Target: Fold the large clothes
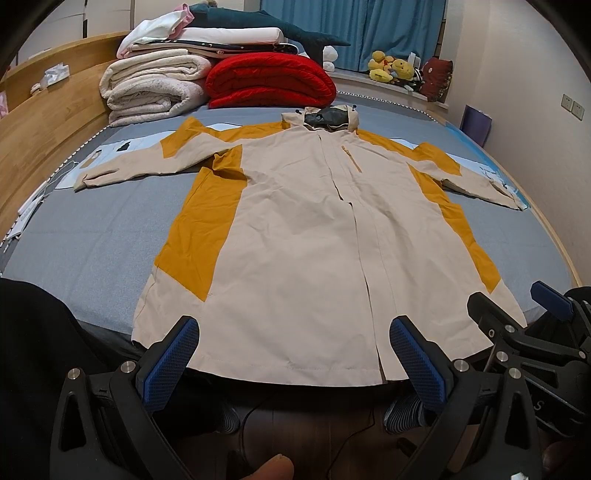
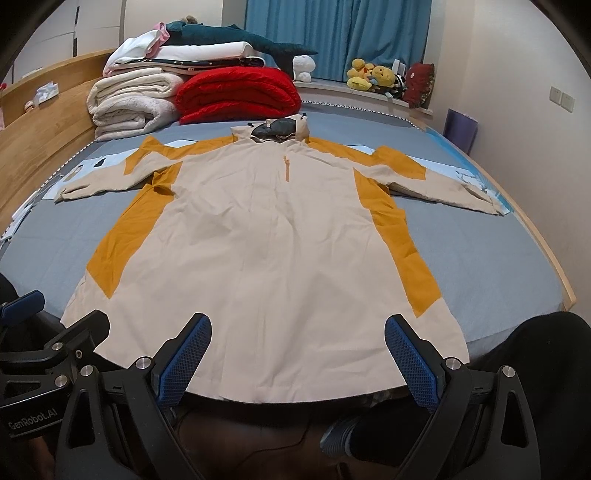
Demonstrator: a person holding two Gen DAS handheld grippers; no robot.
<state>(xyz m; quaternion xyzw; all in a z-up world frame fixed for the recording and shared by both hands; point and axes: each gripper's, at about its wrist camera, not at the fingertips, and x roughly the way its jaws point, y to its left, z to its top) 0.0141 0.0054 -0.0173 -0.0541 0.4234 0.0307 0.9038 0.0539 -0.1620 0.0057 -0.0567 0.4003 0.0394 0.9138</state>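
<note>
The one legible marking is "GenRobot.AI", printed in pale letters on the black body of the left gripper, seen at the lower left of the right wrist view. In the left wrist view, the right gripper shows a lone pale "S"; the rest is cut off.

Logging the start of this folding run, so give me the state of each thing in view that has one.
jacket: unfolded, spread flat front-up on the bed, sleeves out to both sides, hem at the near edge
hood: lying open at the far end
left gripper: open, empty, above the hem
right gripper: open, empty, above the hem
red blanket: folded
white blankets: folded, stacked
curtains: drawn
</note>
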